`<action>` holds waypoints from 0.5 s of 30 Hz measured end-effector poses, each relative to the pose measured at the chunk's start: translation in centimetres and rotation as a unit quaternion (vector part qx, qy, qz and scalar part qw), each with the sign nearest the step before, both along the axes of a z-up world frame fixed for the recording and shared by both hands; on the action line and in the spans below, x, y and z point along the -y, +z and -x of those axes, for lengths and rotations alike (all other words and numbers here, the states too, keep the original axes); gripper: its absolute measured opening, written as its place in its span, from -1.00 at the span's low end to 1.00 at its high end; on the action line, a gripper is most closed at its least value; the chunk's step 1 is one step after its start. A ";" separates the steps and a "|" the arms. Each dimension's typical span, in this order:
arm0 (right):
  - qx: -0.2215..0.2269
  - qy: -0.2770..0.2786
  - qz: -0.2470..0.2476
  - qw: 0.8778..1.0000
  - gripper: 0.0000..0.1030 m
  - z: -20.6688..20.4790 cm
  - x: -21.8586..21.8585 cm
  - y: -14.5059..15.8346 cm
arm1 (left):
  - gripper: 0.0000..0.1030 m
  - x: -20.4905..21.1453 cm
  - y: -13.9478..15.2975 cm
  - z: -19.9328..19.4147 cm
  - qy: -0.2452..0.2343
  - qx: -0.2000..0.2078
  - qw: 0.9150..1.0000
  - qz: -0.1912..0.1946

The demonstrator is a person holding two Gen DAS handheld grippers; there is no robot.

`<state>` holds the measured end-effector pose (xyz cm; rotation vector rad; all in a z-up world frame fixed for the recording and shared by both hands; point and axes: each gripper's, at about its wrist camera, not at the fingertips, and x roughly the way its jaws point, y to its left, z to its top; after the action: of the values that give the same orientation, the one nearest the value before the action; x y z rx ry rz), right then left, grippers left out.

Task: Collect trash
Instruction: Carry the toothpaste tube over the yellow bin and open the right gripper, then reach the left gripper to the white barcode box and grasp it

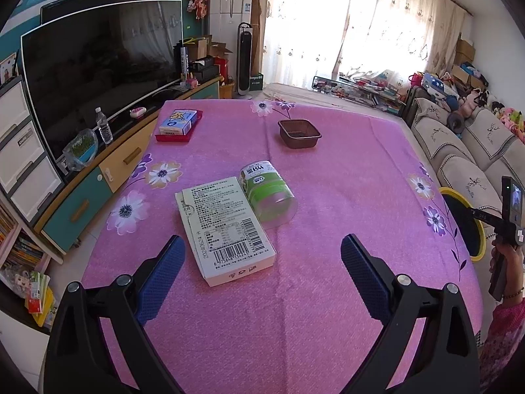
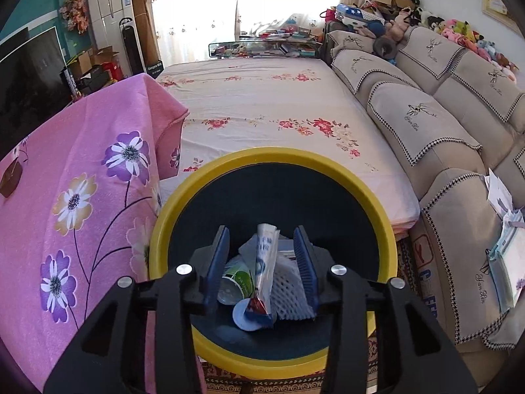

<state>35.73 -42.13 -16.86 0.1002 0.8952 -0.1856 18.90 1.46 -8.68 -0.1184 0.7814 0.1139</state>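
My left gripper [image 1: 262, 239] hangs open over the pink flowered tablecloth [image 1: 328, 197], with nothing between its blue pads. Just ahead of its left finger lies a white carton [image 1: 226, 226], barcode side up. A clear cup with a green label [image 1: 267, 190] lies on its side against the carton. Farther back stands a brown plastic tray [image 1: 299, 133]. My right gripper [image 2: 261, 229] is open above the yellow-rimmed bin [image 2: 272, 154]. A long white and blue wrapper [image 2: 265, 262] stands loose between the pads, touching neither.
A green cup [image 2: 241, 282], white foam netting [image 2: 292, 292] and a blue lid [image 2: 244, 315] lie in the bin. A red tray with a small blue box [image 1: 178, 123] sits at the table's far left. The sofa [image 2: 426, 115] is right of the bin, a TV [image 1: 98, 65] left of the table.
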 end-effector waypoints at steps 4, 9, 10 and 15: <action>0.021 0.010 -0.004 1.000 -0.05 2.0 -0.9 0.9 | 0.88 0.0 -0.7 -0.5 0.009 -0.008 1.000 -0.002; 0.030 0.037 -0.015 0.999 -0.03 3.5 -2.9 1.5 | 0.91 -0.2 -1.7 -1.5 0.029 -0.016 0.999 -0.017; 0.030 0.043 -0.016 0.998 -0.03 3.6 -3.3 1.6 | 0.91 -0.4 -2.0 -1.7 0.035 -0.019 0.999 -0.017; 0.030 0.061 -0.016 0.998 -0.03 3.9 -4.9 1.9 | 0.91 -1.2 -3.4 -2.7 0.060 -0.028 0.998 -0.013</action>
<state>31.80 -37.19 -15.00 0.0794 0.8415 -0.0546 21.63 2.66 -12.05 -0.1384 0.8290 0.2413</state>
